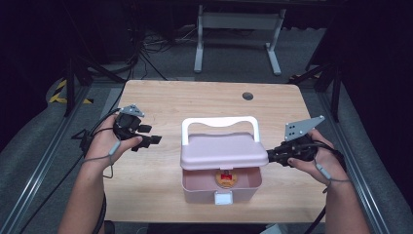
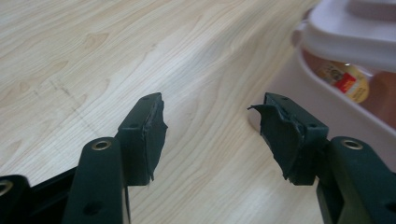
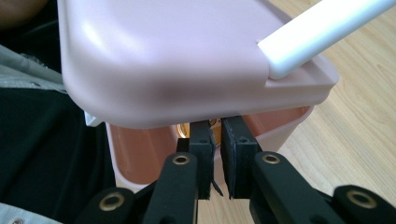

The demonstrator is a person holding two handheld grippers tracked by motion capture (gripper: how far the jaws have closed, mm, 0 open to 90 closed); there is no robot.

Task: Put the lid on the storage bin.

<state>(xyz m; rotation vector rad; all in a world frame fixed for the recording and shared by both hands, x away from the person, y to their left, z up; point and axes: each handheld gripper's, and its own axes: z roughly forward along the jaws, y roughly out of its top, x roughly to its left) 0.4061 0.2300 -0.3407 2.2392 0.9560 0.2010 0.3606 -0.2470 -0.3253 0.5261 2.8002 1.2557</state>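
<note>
Box (image 1: 220,187): pink plastic, sitting mid-table (image 1: 160,100), lid (image 1: 223,151) propped ajar. Looking light, stiff, slick (grip the lid edge or white handle (image 1: 219,122)). Right gripper (image 1: 269,156) clenching under the lid's right edge; left gripper (image 1: 148,137) hovering released, left of box.

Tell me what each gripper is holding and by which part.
The left gripper holds nothing; its jaws stand open over the table. The right gripper is shut under the raised pink lid's edge, propping it; whether it pinches anything cannot be told.

Light wood table (image 1: 160,97) w/ pink box (image 1: 195,190) on it, near front edge.
</note>
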